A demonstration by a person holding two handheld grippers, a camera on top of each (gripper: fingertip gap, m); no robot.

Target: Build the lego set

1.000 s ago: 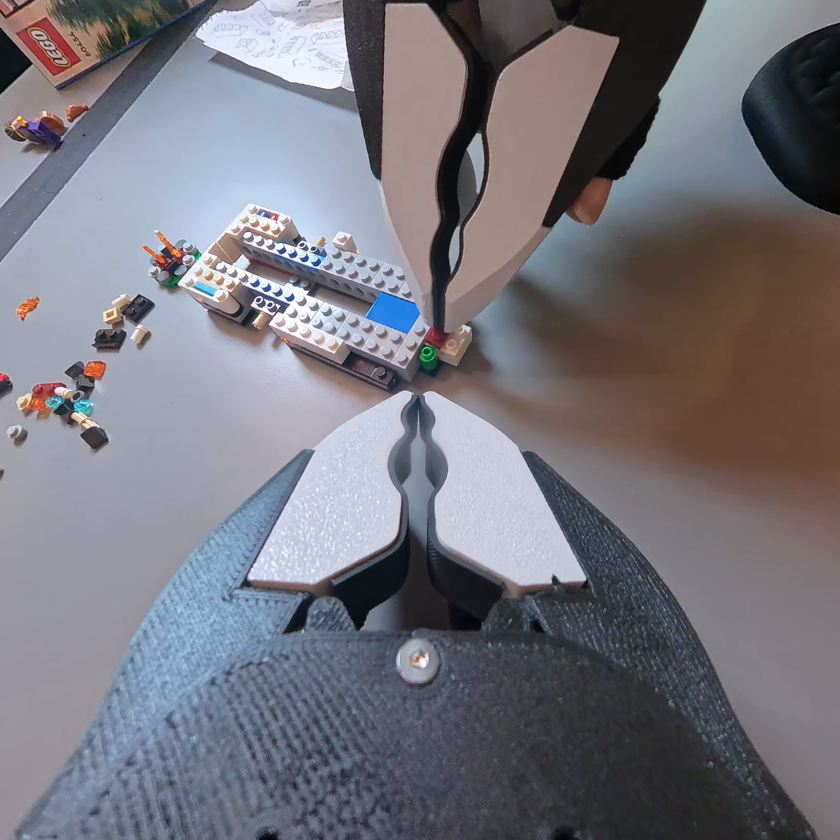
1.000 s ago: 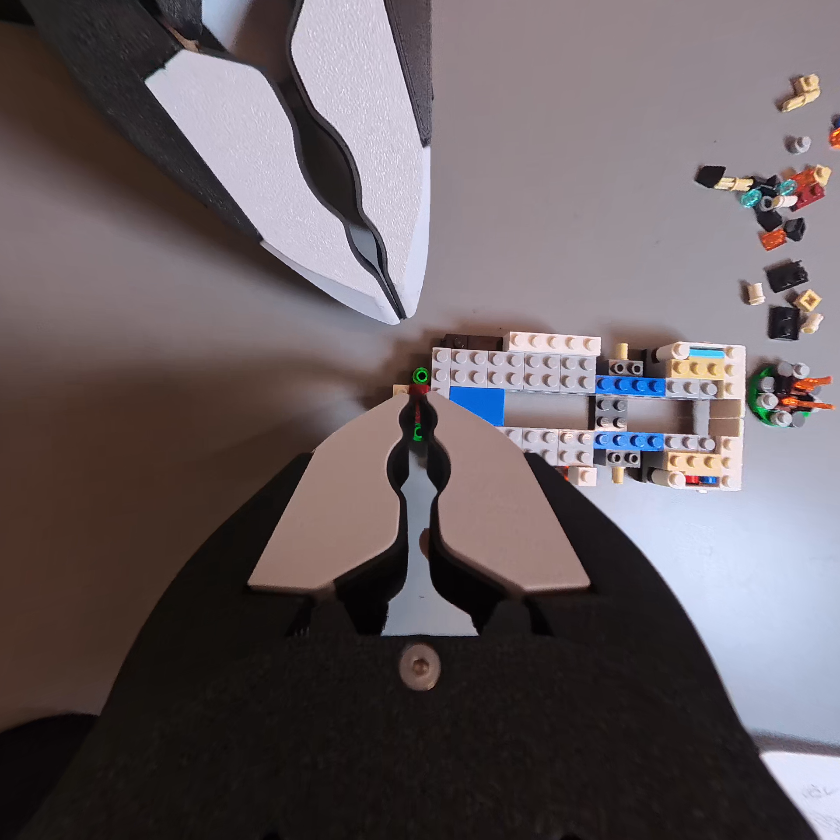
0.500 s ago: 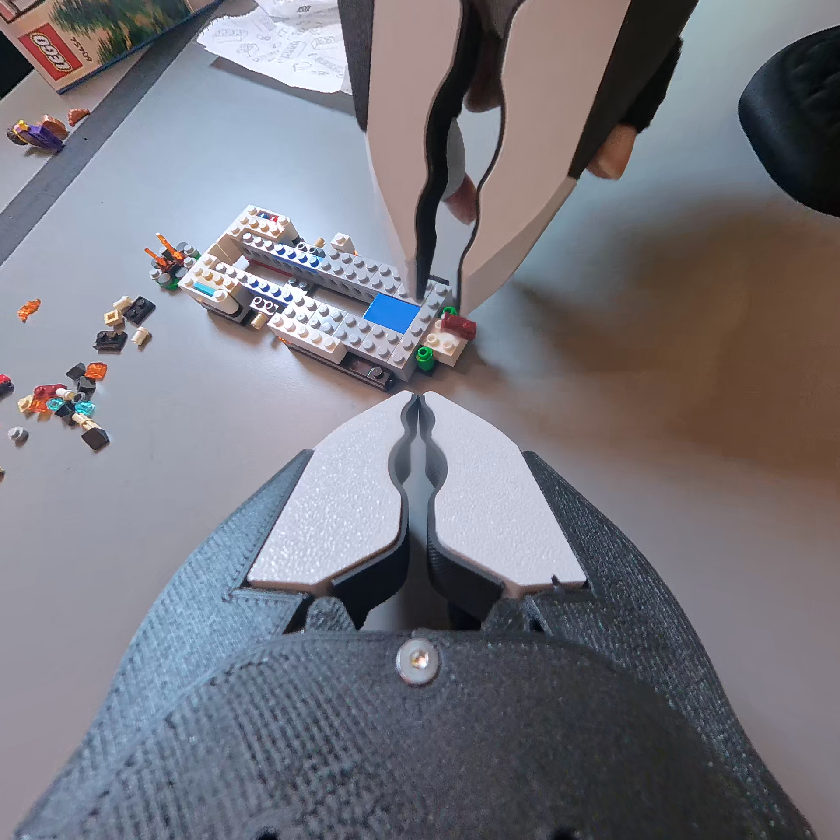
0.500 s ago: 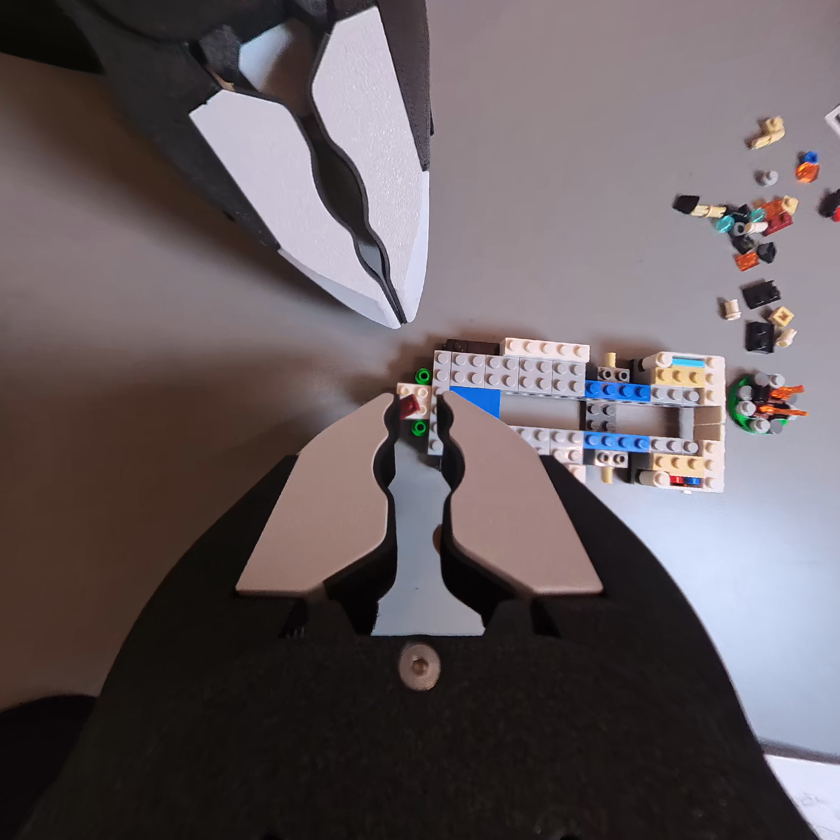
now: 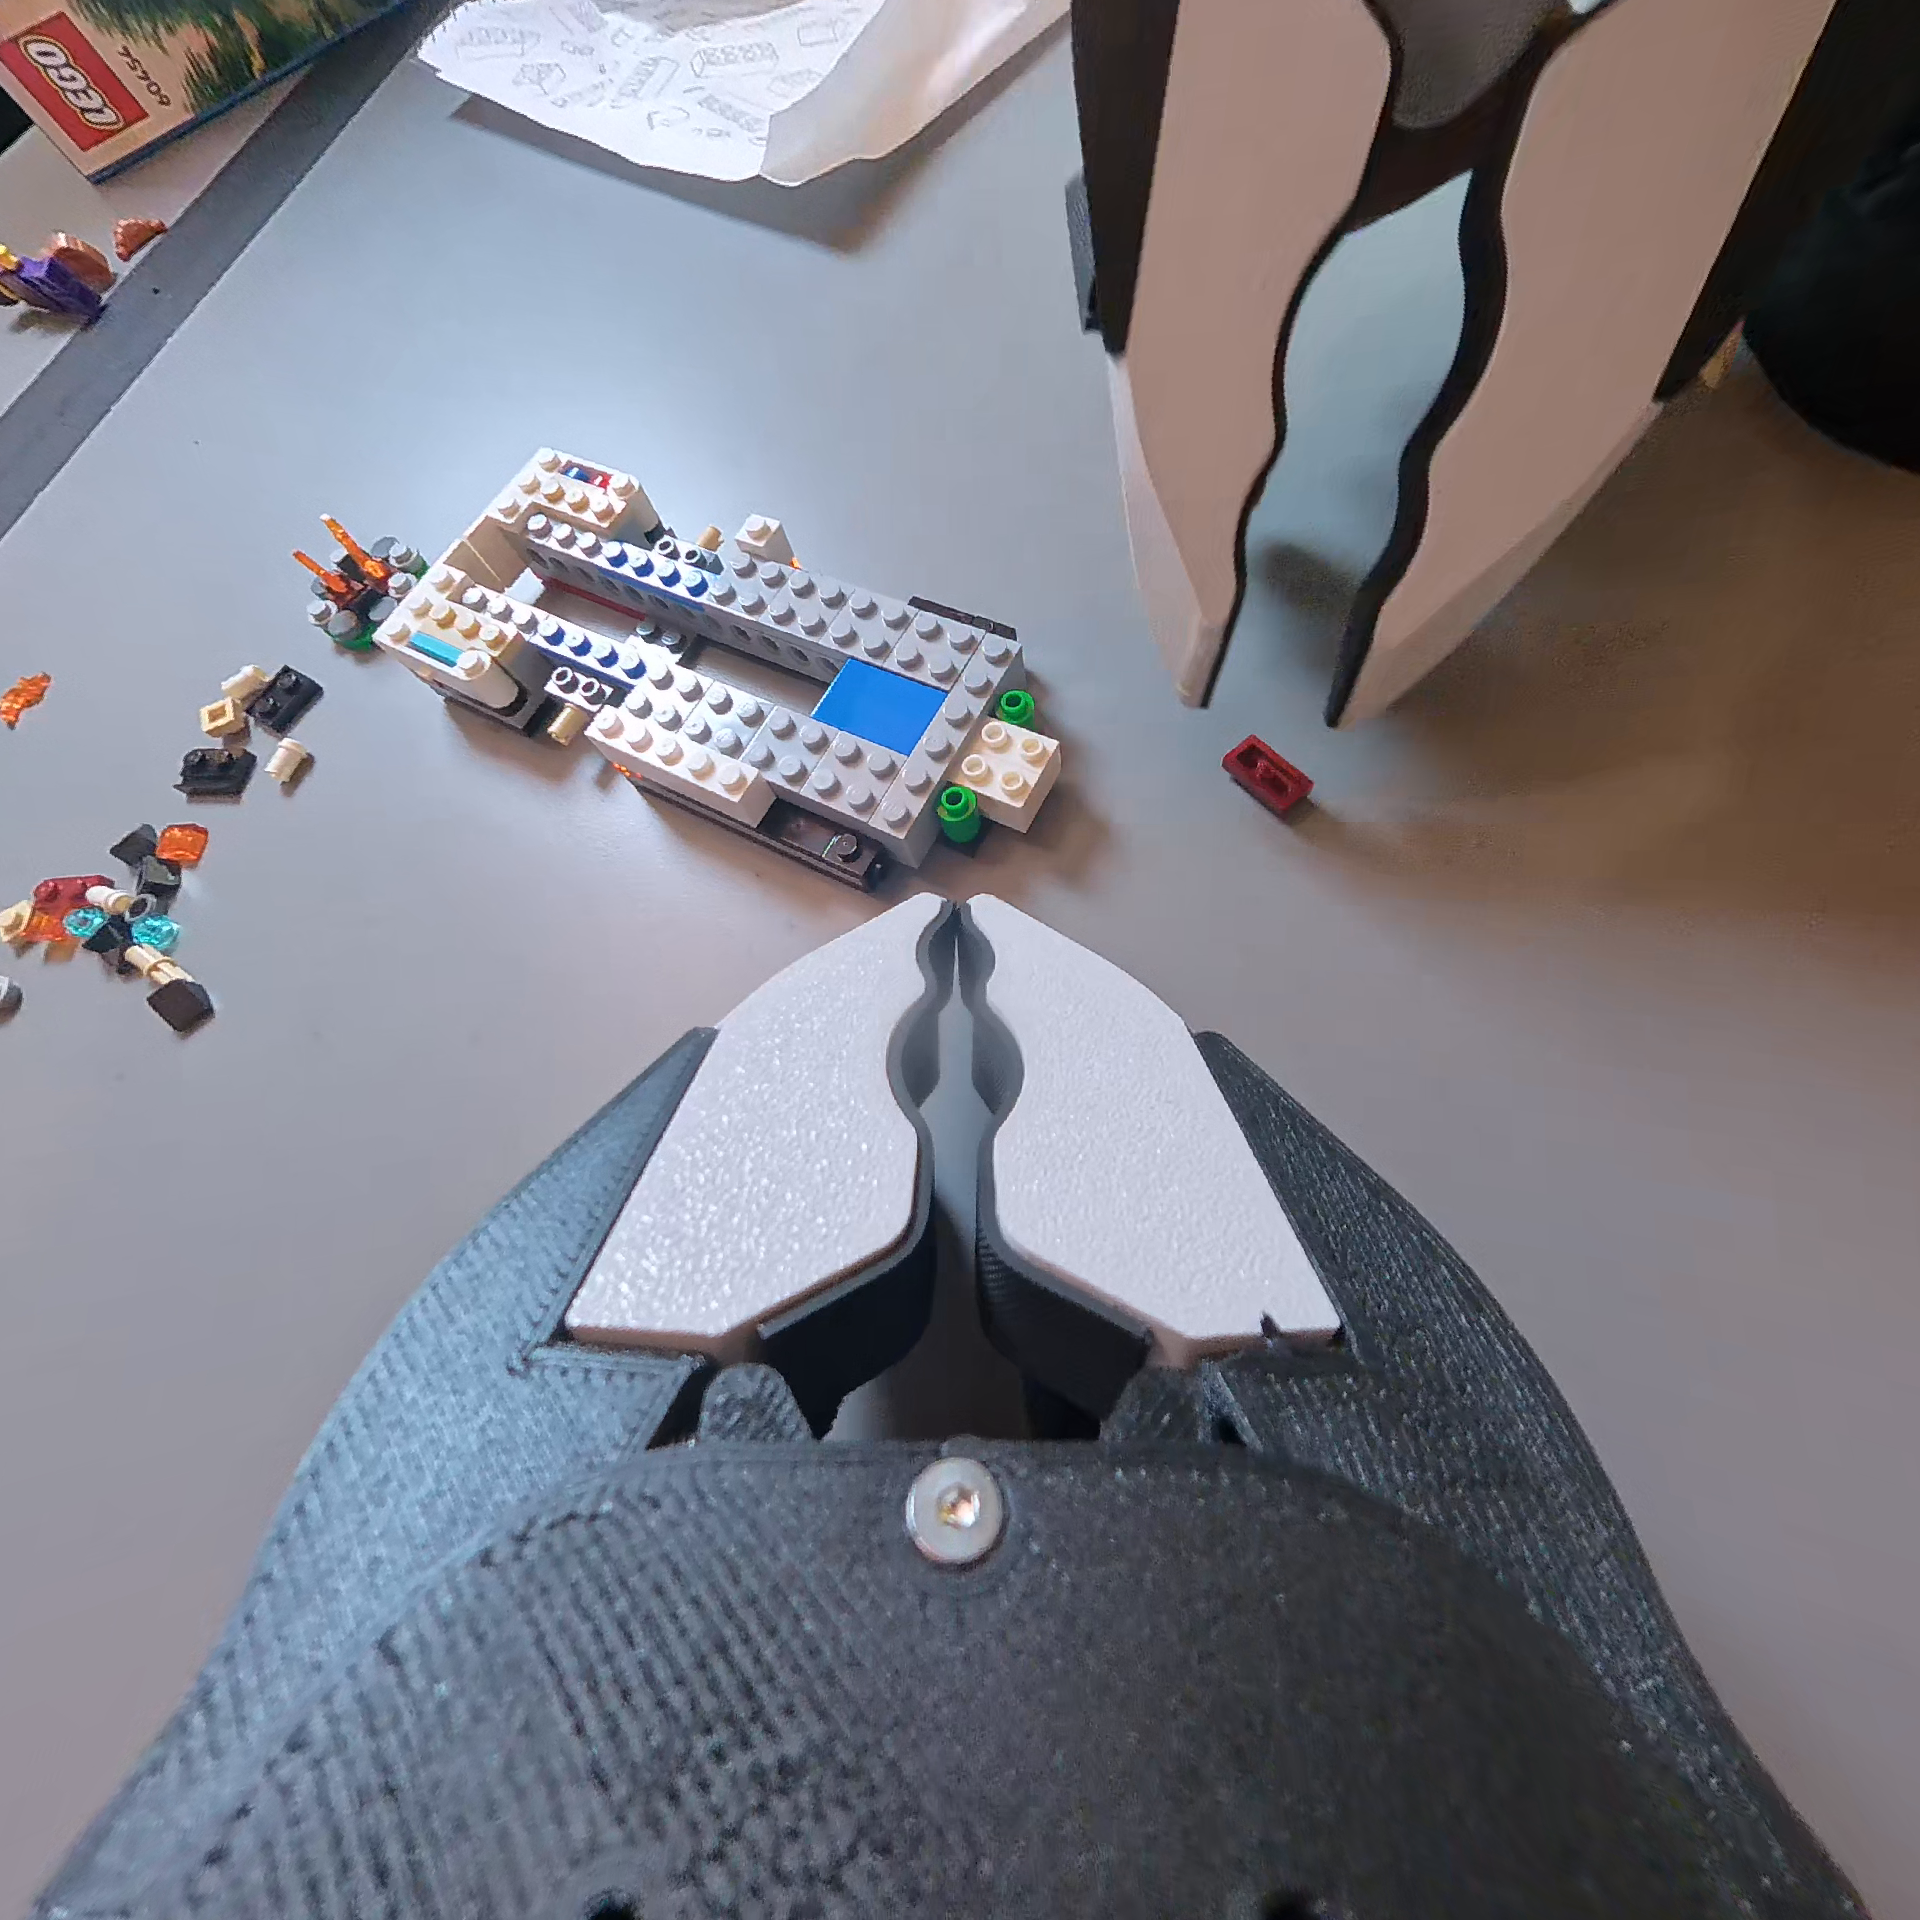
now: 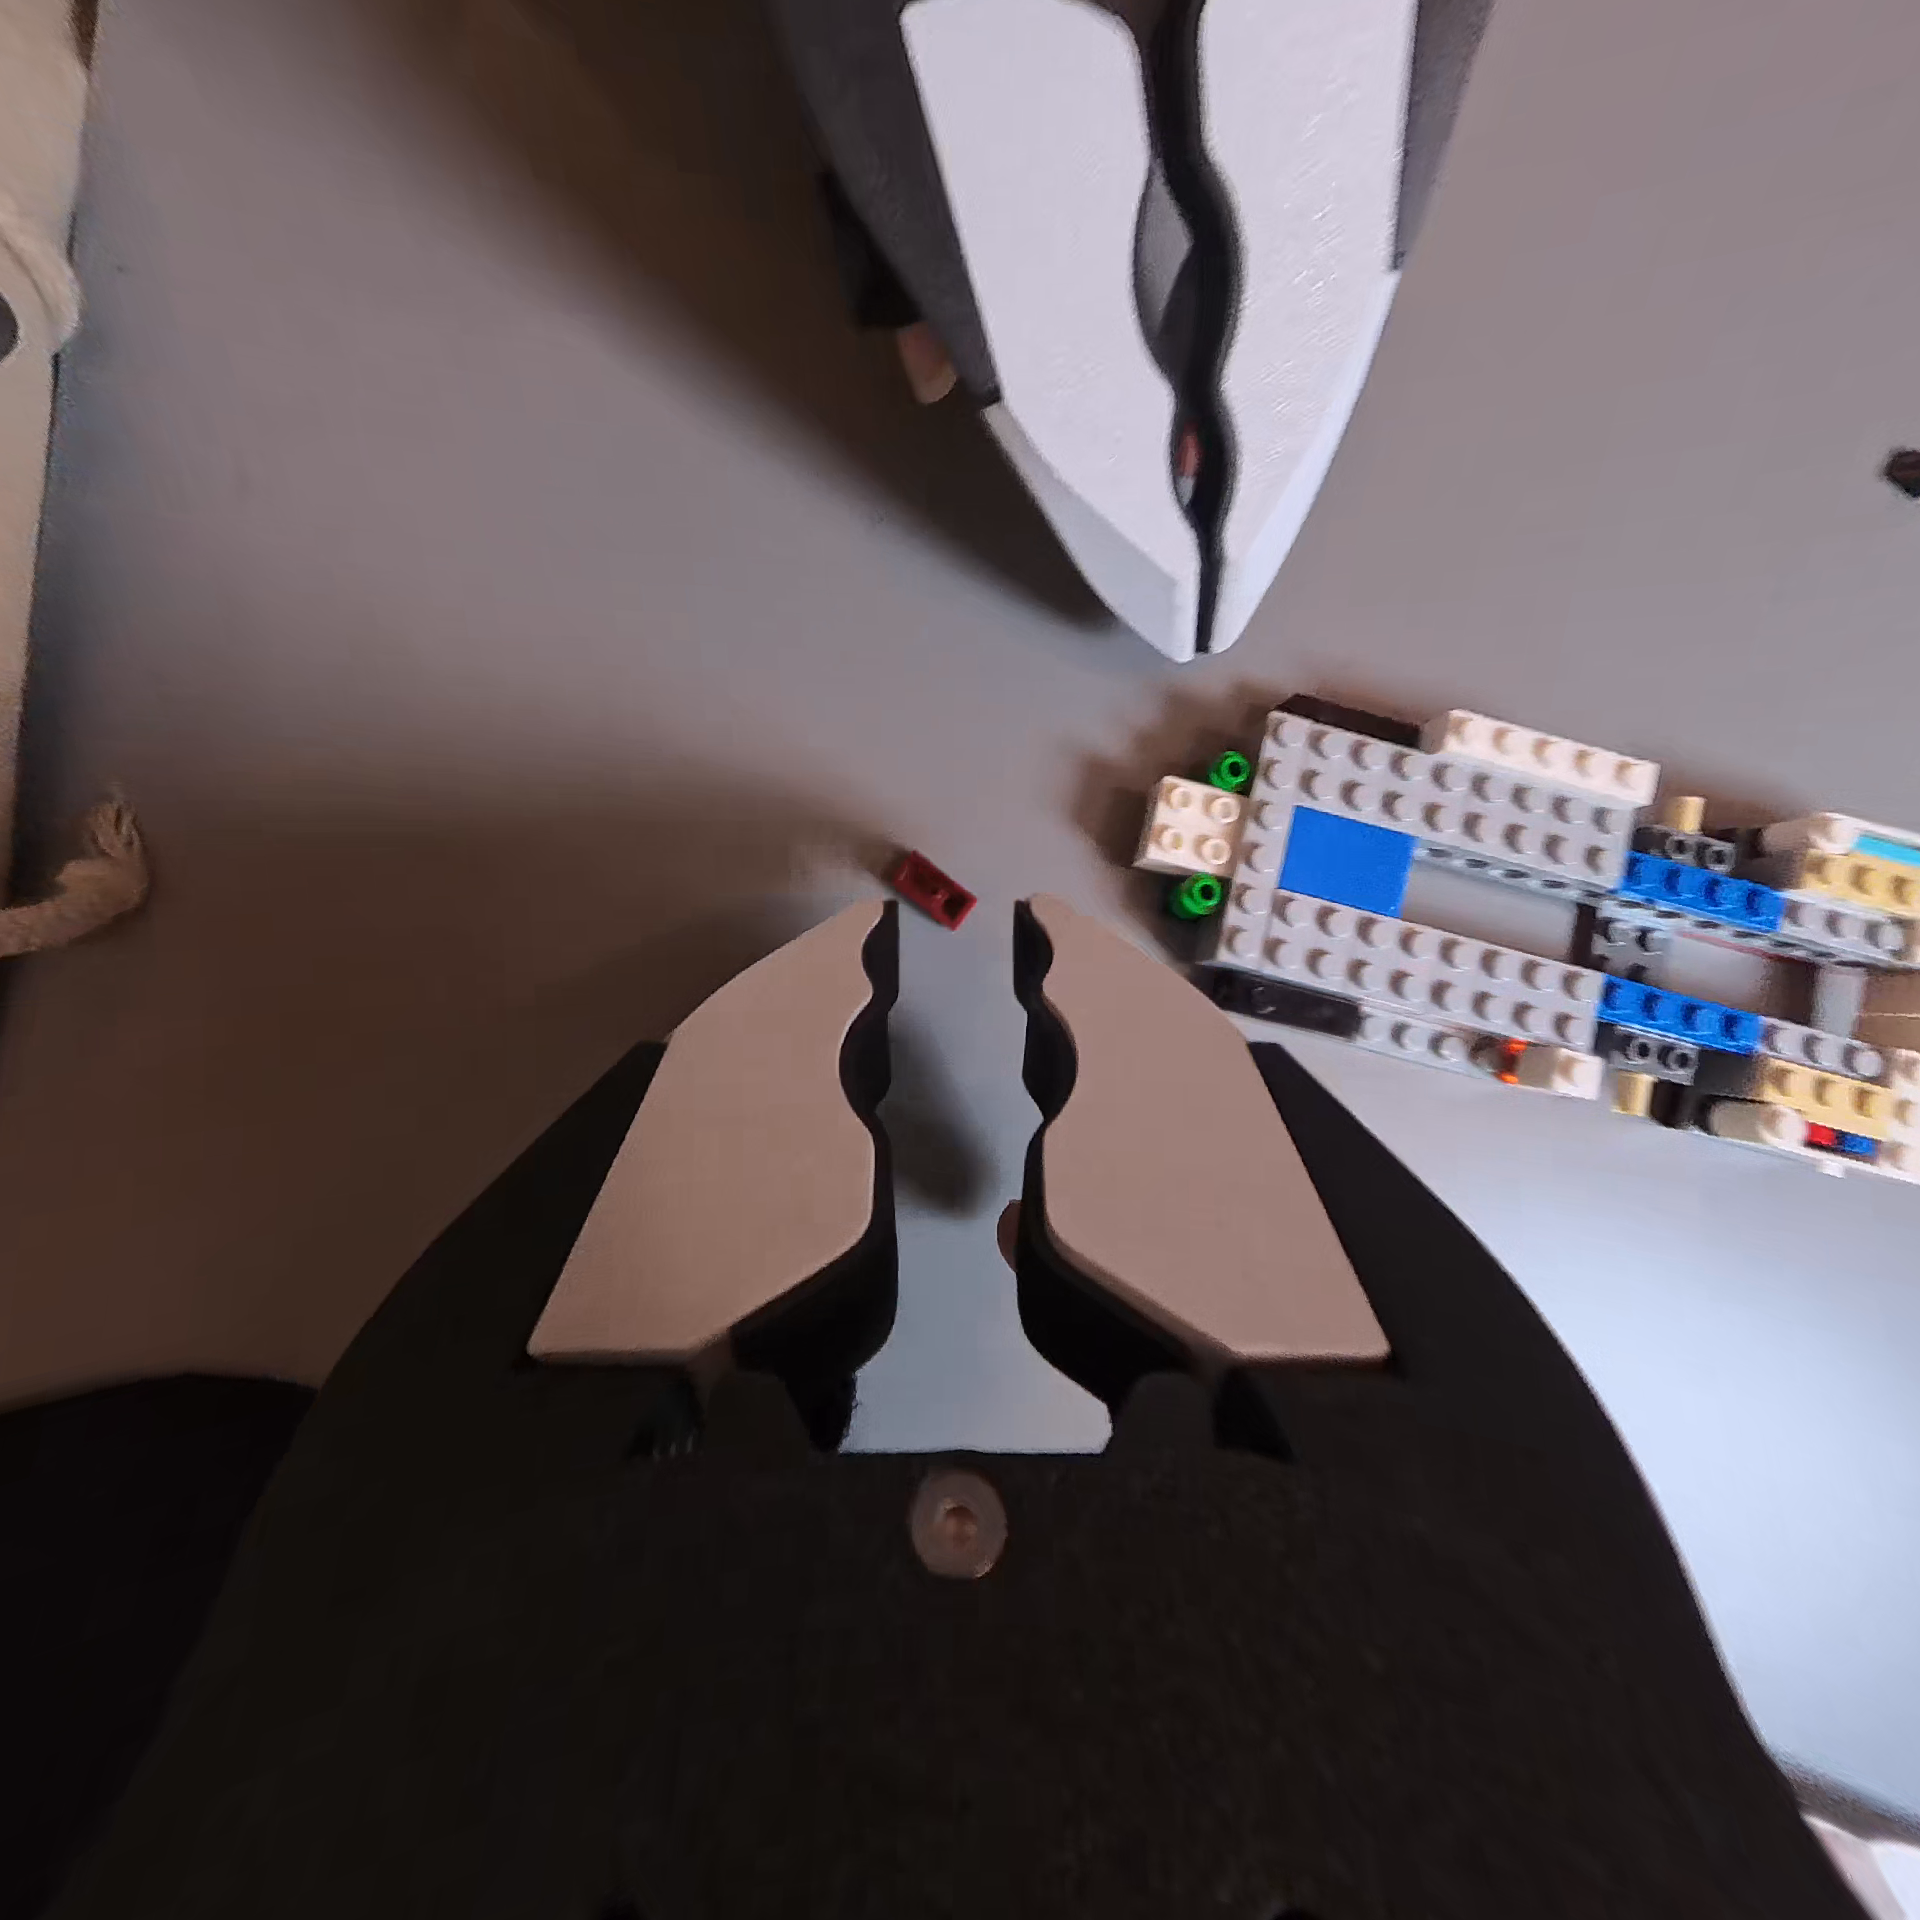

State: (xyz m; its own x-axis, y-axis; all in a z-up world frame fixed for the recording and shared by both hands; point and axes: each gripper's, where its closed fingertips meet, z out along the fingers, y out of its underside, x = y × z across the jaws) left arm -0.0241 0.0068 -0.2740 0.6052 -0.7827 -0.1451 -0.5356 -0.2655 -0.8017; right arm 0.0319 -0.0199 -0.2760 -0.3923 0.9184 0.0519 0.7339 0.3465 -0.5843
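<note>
A grey, white and blue brick model (image 5: 717, 675) lies flat on the grey table (image 5: 1351, 1039); it also shows in the right wrist view (image 6: 1507, 894). A white four-stud brick (image 5: 1013, 764) and two green studs (image 5: 961, 810) sit at its near end. A small dark red plate (image 5: 1268, 774) lies loose on the table to the right of the model, and shows in the right wrist view (image 6: 933, 886). My right gripper (image 6: 951, 914) is open and empty, with its fingertips just short of the red plate and apart from it. My left gripper (image 5: 954, 912) is shut and empty, just in front of the model's near edge.
Several small loose pieces (image 5: 125, 914) lie at the left. A toy box (image 5: 125, 73) and a printed sheet (image 5: 675, 83) lie at the back. A dark rounded object (image 5: 1849, 312) is at the right edge. A rope end (image 6: 94, 873) shows at the left of the right wrist view. About 7 cm separates my left fingertips from my right.
My right gripper was shut on the dark red plate at the model's end. It opened, the plate came off and now lies on the table, and the gripper has moved right, away from the model.
</note>
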